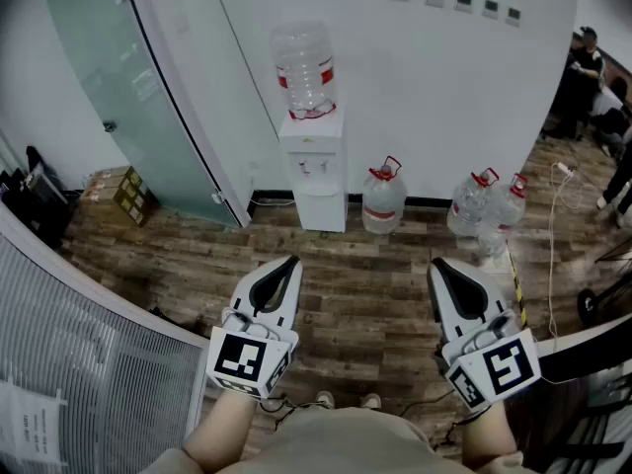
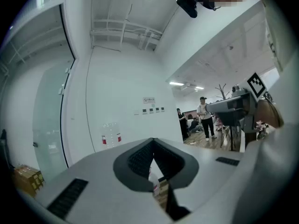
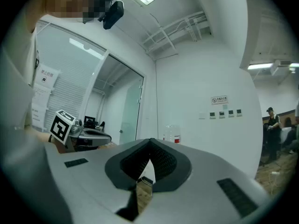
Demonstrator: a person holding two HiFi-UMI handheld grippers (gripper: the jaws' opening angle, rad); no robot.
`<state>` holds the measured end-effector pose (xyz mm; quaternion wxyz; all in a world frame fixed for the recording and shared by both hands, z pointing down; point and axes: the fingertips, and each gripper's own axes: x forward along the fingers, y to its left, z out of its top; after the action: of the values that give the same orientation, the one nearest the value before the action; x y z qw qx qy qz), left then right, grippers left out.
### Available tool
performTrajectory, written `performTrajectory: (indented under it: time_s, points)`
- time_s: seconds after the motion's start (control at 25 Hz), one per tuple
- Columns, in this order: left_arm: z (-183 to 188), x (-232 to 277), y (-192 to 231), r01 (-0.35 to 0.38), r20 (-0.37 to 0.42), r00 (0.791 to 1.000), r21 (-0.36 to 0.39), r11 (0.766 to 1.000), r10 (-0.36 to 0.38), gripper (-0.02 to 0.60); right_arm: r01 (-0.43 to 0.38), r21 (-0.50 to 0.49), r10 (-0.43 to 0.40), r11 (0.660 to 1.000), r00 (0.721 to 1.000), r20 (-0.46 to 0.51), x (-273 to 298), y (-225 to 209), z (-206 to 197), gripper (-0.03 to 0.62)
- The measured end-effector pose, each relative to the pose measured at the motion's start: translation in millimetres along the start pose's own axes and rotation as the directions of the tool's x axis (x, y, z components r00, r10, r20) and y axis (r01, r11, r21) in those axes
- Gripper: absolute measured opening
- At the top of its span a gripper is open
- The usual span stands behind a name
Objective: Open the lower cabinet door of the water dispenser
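Observation:
The white water dispenser (image 1: 314,166) stands against the far wall with a clear bottle (image 1: 304,67) upside down on top. Its lower cabinet door (image 1: 324,209) is closed. Both grippers are held level over the wooden floor, well short of the dispenser. My left gripper (image 1: 288,262) is shut and empty, its jaws meeting in a point (image 2: 153,142). My right gripper (image 1: 438,264) is also shut with nothing in it (image 3: 150,142). The bottle (image 3: 172,133) shows ahead in the right gripper view.
Three water jugs (image 1: 383,197) (image 1: 472,203) (image 1: 509,200) stand on the floor right of the dispenser. A frosted glass door (image 1: 128,87) and cardboard boxes (image 1: 123,191) are at the left. A cable (image 1: 558,225) lies at the right, with people (image 1: 583,67) beyond.

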<state>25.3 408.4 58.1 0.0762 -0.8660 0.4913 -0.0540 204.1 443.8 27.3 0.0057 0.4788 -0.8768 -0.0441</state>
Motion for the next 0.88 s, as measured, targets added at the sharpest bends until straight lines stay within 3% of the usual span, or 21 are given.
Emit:
performTrajectory:
  time_s: [0.72, 0.88]
  points:
    - [-2.8, 23.3, -43.4, -0.008, -0.028, 1.0, 0.018, 1.0, 0.008, 0.006, -0.001, 0.022, 0.001, 1.0, 1.0, 0.007, -25.4, -41.6, -19.6, 0.006]
    - [-2.4, 24.8, -58.7, -0.042, -0.01, 0.999, 0.018, 0.999, 0.042, 0.005, -0.015, 0.038, 0.015, 0.999, 1.0, 0.006, -38.2, -51.3, -30.8, 0.006]
